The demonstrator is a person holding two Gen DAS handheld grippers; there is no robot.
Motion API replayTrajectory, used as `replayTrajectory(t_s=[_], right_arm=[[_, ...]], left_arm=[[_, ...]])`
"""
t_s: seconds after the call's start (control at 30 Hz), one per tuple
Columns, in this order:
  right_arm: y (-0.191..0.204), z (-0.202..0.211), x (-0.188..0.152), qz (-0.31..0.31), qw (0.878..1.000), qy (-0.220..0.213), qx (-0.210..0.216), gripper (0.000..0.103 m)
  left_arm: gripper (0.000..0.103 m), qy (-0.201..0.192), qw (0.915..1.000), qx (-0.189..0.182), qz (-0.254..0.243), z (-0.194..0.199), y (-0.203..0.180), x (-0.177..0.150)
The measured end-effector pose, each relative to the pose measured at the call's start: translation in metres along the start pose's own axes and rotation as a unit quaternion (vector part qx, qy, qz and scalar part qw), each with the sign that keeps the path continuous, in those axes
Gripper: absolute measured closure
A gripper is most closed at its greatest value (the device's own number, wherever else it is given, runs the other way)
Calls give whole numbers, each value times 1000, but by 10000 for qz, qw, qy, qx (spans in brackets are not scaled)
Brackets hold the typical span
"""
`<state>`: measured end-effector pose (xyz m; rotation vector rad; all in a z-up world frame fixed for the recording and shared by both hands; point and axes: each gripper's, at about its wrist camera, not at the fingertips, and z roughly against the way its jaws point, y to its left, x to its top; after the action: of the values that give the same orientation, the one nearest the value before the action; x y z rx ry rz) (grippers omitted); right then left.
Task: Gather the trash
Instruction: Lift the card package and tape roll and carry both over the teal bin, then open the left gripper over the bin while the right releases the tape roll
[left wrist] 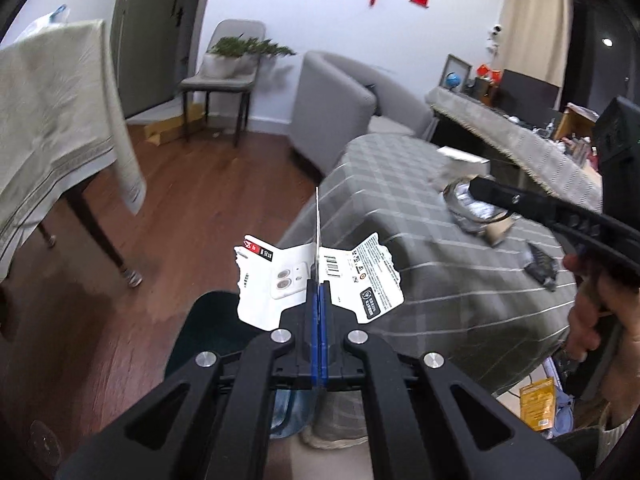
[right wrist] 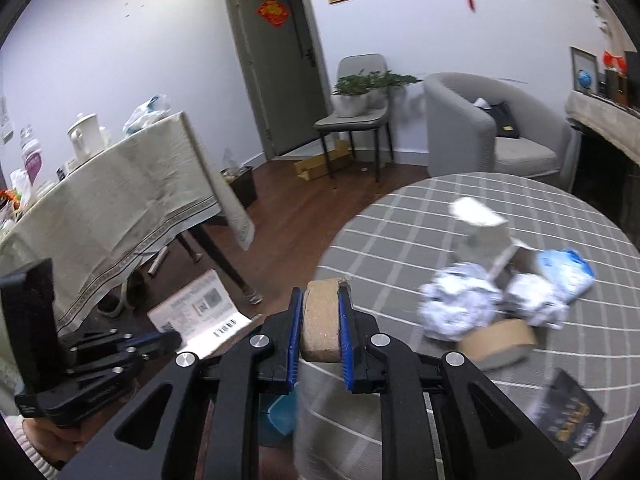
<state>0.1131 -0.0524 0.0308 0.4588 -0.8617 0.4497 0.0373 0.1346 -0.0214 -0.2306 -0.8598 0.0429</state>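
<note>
My left gripper (left wrist: 319, 292) is shut on a flat white printed packaging card (left wrist: 280, 284), held above the floor by the round table's edge; the card also shows in the right wrist view (right wrist: 200, 312). My right gripper (right wrist: 320, 320) is shut on a brown cardboard tape-roll core (right wrist: 321, 322) over the table's near edge. On the grey checked tablecloth (right wrist: 400, 220) lie crumpled white paper (right wrist: 456, 308), a white box (right wrist: 486, 236), a blue-white wrapper (right wrist: 566, 272), a cardboard ring (right wrist: 496, 340) and a dark packet (right wrist: 568, 412). A dark bin (left wrist: 208, 332) sits below the left gripper.
A dining table with a beige cloth (right wrist: 120, 208) stands left. A grey chair with a plant (right wrist: 356, 120), a grey armchair (right wrist: 480, 132) and a cluttered desk (left wrist: 520, 132) stand behind. A cardboard box (right wrist: 320, 164) and a small dark bin (right wrist: 242, 186) sit on the wood floor.
</note>
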Motion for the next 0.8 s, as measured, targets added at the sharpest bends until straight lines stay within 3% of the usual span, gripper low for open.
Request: replayTrajectory(t_s=[0.27, 0.47, 0.63, 0.7, 0.8], right_arm=[[53, -37, -2, 271, 9985, 282, 374, 86], [76, -65, -6, 314, 9967, 566, 498, 86], [90, -88, -13, 364, 9948, 820, 473, 86], [93, -95, -16, 387, 9940, 917, 448, 86], [94, -104, -21, 406, 9926, 1073, 399, 86]], left_arm=[[101, 597, 9974, 296, 271, -19, 51, -23], [100, 1141, 9916, 237, 563, -39, 74, -39], [83, 1164, 9907, 221, 669, -33, 87, -44], [66, 1078, 9915, 222, 689, -28, 91, -43], [55, 847, 9932, 166, 778, -16, 97, -36]])
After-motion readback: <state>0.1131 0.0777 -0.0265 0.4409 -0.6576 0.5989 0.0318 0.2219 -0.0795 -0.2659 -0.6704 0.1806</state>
